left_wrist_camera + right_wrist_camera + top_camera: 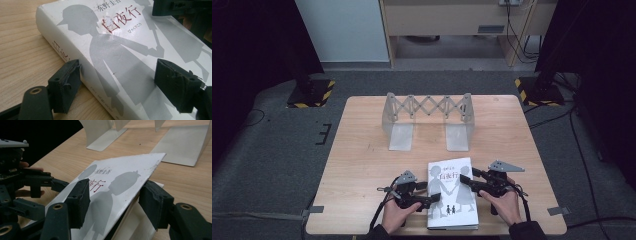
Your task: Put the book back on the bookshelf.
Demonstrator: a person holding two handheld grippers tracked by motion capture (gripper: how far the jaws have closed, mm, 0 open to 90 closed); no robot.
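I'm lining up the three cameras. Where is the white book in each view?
High view: the white book lies at the table's near edge, between the two grippers.
Left gripper view: it fills the middle and right, spine toward the left jaw.
Right gripper view: centre, its cover lifted between the jaws.
Shared landmark: the red title characters on the cover.

The high view looks forward and down over the whole desk (362,165) from above its near edge. Each gripper view sits low and close, facing the book (120,57) from opposite sides. All three share the book's cover.
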